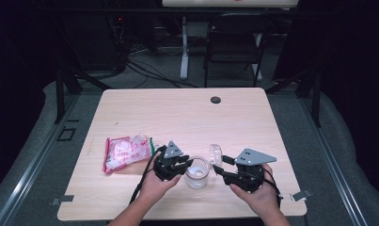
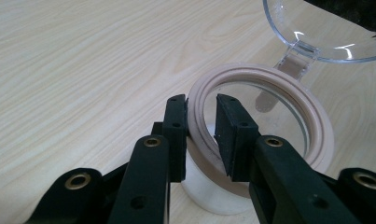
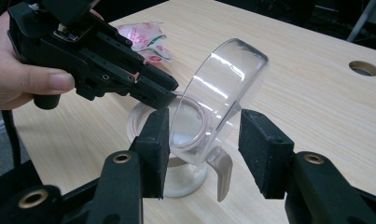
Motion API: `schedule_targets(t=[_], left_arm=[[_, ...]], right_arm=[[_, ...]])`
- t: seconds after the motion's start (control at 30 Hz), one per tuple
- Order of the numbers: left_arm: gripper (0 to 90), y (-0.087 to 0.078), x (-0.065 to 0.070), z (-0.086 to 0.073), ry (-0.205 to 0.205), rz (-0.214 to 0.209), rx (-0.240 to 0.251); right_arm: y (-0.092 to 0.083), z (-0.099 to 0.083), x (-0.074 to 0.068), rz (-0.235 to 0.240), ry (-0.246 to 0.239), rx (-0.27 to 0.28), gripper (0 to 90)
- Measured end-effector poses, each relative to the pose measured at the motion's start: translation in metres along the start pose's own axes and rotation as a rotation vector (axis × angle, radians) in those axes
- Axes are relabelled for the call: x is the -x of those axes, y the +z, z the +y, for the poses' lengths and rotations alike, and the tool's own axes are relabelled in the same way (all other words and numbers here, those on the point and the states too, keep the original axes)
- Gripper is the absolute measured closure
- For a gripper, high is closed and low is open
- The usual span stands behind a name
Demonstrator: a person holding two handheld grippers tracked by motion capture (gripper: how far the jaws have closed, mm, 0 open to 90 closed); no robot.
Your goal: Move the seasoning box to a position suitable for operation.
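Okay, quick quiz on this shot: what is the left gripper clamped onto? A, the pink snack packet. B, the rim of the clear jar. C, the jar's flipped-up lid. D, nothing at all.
B: in the left gripper view the left gripper has one black jaw outside and one inside the beige rim of the jar, while the lid stands open above it.

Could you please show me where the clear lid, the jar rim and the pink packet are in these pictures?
clear lid [image 3: 223, 88]: right gripper view, on its curved transparent dome.
jar rim [image 2: 318, 123]: left gripper view, on the beige ring's right side.
pink packet [image 1: 123, 153]: high view, on the middle of the wrapper.
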State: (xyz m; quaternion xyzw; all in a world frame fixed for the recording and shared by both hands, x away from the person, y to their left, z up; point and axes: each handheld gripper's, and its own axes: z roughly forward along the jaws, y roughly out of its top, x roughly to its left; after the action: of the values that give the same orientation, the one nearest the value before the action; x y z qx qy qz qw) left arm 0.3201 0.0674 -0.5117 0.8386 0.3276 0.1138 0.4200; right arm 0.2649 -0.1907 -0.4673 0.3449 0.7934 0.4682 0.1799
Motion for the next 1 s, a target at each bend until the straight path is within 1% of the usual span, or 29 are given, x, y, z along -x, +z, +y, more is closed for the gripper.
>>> schedule_targets(t=[0.1, 0.17, 0.2, 0.23, 0.33, 0.43, 0.47, 0.5, 0.53, 0.57, 0.6, 0.67, 0.73, 0.83, 0.87, 0.9, 0.97, 1.0], left_arm=[[74.5, 0.0, 0.0, 0.0, -0.006, -0.002, -0.002], [74.6, 0.0, 0.0, 0.0, -0.012, -0.001, -0.003], [74.7, 0.0, 0.0, 0.0, -0.012, -0.001, -0.003], [74.8, 0.0, 0.0, 0.0, -0.012, 0.002, -0.001], [75.0, 0.001, 0.0, 0.0, -0.018, 0.006, 0.003], [75.2, 0.001, 0.001, 0.001, -0.023, 0.01, 0.006], [75.3, 0.001, 0.001, 0.001, -0.023, 0.01, 0.006], [75.3, 0.001, 0.001, 0.001, -0.023, 0.01, 0.006], [75.3, 0.001, 0.001, 0.0, -0.019, 0.01, 0.004], [75.2, 0.001, 0.001, 0.0, -0.019, 0.01, 0.004], [75.3, 0.001, 0.001, 0.0, -0.02, 0.009, 0.005], [75.3, 0.001, 0.001, 0.0, -0.019, 0.009, 0.005], [75.3, 0.001, 0.001, 0.0, -0.017, 0.01, 0.005], [75.3, 0.001, 0.002, 0.0, -0.017, 0.012, 0.007], [75.3, 0.001, 0.002, 0.0, -0.017, 0.012, 0.007], [75.2, 0.001, 0.002, 0.0, -0.014, 0.015, 0.006], [75.2, 0.001, 0.002, 0.0, -0.014, 0.012, 0.006], [75.2, 0.001, 0.002, 0.0, -0.016, 0.014, 0.006]], right_arm=[[-0.001, -0.001, 0.002, 0.01, 0.004, 0.007, 53.9], [0.001, -0.002, 0.0, 0.017, -0.018, 0.01, 54.4], [0.001, -0.002, 0.0, 0.017, -0.018, 0.01, 54.4], [0.005, -0.004, 0.0, 0.027, -0.032, -0.009, 54.6], [0.009, -0.008, 0.001, 0.039, -0.045, -0.022, 54.3], [0.014, -0.014, 0.004, 0.058, -0.047, -0.024, 53.8], [0.014, -0.014, 0.004, 0.058, -0.047, -0.024, 53.8], [0.018, -0.019, 0.006, 0.047, -0.065, -0.054, 54.2], [0.02, -0.021, 0.006, 0.036, -0.071, -0.064, 54.4], [0.02, -0.021, 0.006, 0.036, -0.071, -0.064, 54.4], [0.023, -0.026, 0.007, 0.024, -0.085, -0.085, 54.5], [0.024, -0.031, 0.008, 0.023, -0.064, -0.089, 54.5], [0.027, -0.037, 0.011, 0.004, -0.037, -0.087, 54.8], [0.034, -0.046, 0.016, -0.015, -0.007, -0.107, 57.1], [0.034, -0.046, 0.016, -0.015, -0.007, -0.107, 57.1], [0.039, -0.051, 0.019, -0.014, 0.0, -0.138, 59.2], [0.041, -0.053, 0.019, -0.013, 0.003, -0.145, 60.3], [0.044, -0.055, 0.018, -0.01, 0.005, -0.148, 64.1]])
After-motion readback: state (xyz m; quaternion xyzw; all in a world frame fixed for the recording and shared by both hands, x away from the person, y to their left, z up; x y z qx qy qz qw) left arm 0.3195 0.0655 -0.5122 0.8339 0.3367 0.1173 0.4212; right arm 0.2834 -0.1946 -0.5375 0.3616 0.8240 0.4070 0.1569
